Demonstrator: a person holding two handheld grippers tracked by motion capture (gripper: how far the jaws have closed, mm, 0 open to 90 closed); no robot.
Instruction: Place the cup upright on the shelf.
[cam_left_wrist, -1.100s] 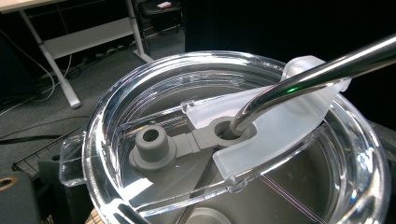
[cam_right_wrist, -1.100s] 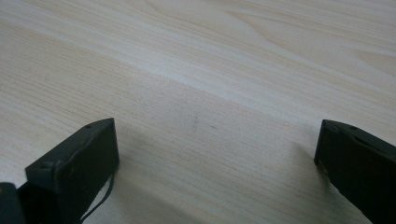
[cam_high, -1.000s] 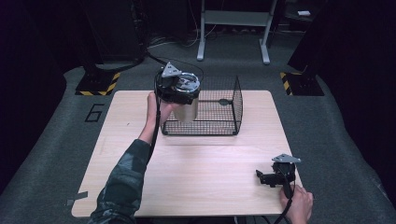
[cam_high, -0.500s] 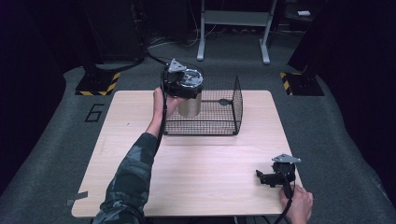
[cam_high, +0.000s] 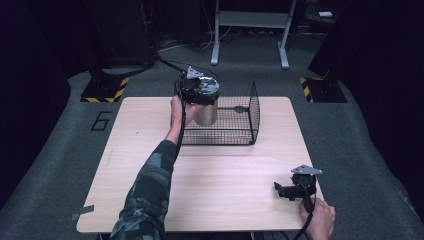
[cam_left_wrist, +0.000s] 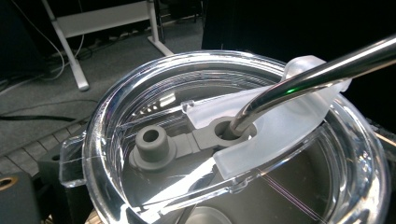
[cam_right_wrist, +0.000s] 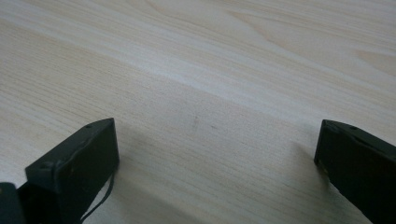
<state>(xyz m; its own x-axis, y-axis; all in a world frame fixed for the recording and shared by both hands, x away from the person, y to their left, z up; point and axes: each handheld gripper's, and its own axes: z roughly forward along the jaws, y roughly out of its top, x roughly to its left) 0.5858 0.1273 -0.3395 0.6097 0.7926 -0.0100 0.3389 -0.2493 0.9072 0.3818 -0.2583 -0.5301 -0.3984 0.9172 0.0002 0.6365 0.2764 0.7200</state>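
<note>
Holding a steel tumbler (cam_high: 206, 113) at the left end of the wire basket (cam_high: 252, 107), the left gripper (cam_high: 196, 90) sits up at the tumbler's top, off the table (cam_high: 220, 195). From the high view the tumbler's lower body hangs inside the basket's open left side, upright; contact with the basket floor can't be confirmed. The basket stands on the far half of the table.

Left gripper view: clear lid (cam_left_wrist: 116, 112) right up against the camera, metal straw (cam_left_wrist: 317, 72) running in from the upper right through the grey seal's hole (cam_left_wrist: 231, 130), second grey plug (cam_left_wrist: 152, 137) to its left. Jaws are hidden behind the lid, so whether they're clamped or apart can't be told, though the tumbler is carried at that gripper.

Right gripper (cam_high: 290, 191) rests low on the table's near right corner, the person's hand (cam_high: 317, 220) behind it. Right gripper view: 2 black jaws spread wide, bare wood (cam_right_wrist: 210, 93) between them, nothing gripped.
</note>
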